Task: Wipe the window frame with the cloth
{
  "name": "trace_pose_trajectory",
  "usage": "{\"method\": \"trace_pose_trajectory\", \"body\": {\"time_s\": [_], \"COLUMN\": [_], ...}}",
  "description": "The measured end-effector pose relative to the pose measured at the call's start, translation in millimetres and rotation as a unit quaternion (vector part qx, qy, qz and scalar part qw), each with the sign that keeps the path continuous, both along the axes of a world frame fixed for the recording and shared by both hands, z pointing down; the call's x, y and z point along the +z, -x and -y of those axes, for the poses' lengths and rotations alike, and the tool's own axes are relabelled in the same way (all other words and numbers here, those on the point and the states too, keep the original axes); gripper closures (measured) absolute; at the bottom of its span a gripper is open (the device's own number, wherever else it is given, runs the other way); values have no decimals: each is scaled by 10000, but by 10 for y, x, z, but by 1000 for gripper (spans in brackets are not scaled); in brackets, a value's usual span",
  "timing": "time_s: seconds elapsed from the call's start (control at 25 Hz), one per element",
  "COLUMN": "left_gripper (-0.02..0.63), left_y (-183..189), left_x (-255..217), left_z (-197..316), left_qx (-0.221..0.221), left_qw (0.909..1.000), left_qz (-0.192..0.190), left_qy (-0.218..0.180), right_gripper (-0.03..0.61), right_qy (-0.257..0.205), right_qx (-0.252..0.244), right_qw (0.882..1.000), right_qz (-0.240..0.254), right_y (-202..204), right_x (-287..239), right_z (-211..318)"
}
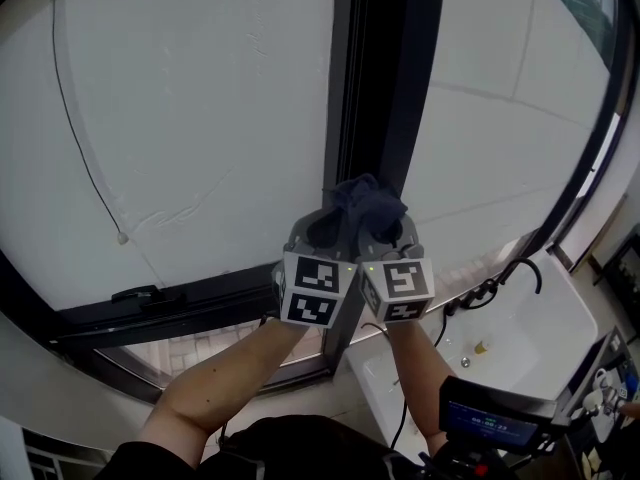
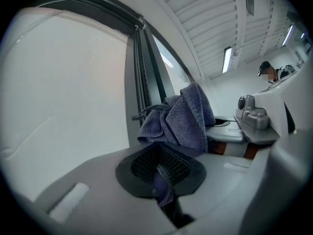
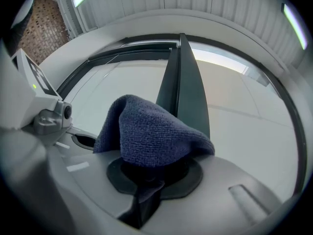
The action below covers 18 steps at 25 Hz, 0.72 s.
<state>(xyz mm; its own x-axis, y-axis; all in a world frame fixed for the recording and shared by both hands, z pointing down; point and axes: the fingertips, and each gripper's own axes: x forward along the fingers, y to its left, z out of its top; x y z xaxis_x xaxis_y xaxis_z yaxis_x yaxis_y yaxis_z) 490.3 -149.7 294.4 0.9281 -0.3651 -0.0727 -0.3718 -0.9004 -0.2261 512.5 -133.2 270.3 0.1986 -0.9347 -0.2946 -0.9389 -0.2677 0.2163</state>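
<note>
Both tools are up at the centre of the head view, side by side and touching; left gripper [image 1: 328, 230] and right gripper [image 1: 390, 236] share one dark blue cloth [image 1: 362, 208]. In the left gripper view the jaws are drawn together with a thin tail of cloth pinched in the slot, the bulk heaped ahead of them; in the right gripper view the jaws are clamped on a thick wad that mounds up over them.

The cloth sits at the foot of the vertical frame post [image 1: 385, 68], the dark bar running from top centre of the frame down to the grippers; it looks pressed to the post, though actual contact is hard to confirm.

The step in hand, as I read it, is the stroke along that post. To do it well: move both grippers as one so the cloth isn't pulled apart between them; lean the mound squarely onto the dark metal, not the pale pane [image 1: 200, 118] beside it; run the length of the bar in one steady line; work the pile into the groove between the two profiles, where dirt would sit.

The cloth itself: blue-grey terry with a looped pile, soft and crumpled, one stitched edge folded over in the left gripper view; it should mould to the frame readily.
</note>
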Motion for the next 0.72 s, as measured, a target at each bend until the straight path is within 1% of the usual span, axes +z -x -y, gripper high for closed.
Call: {"method": "trace_pose_trajectory", "body": {"time_s": [0.16, 0.32, 0.52, 0.72], "left_gripper": [626, 626, 626, 624], "left_y": [9, -8, -10, -14], "left_x": [216, 411, 629, 807], "left_z": [7, 17, 8, 21], "left_qx": [-9, 61, 96, 228], "left_qw": [9999, 9999, 9993, 9988], "left_qz": [62, 139, 272, 267], "left_qy": [-111, 46, 223, 328], "right_gripper": [537, 537, 537, 535], "right_qy": [36, 111, 268, 463], "right_qx": [9, 38, -77, -45], "right_qw": [10000, 9999, 9991, 9983], "right_qz": [-16, 2, 325, 352], "right_y": [10, 5, 25, -21], "right_x": [215, 392, 597, 816], "right_z": [9, 26, 19, 15]}}
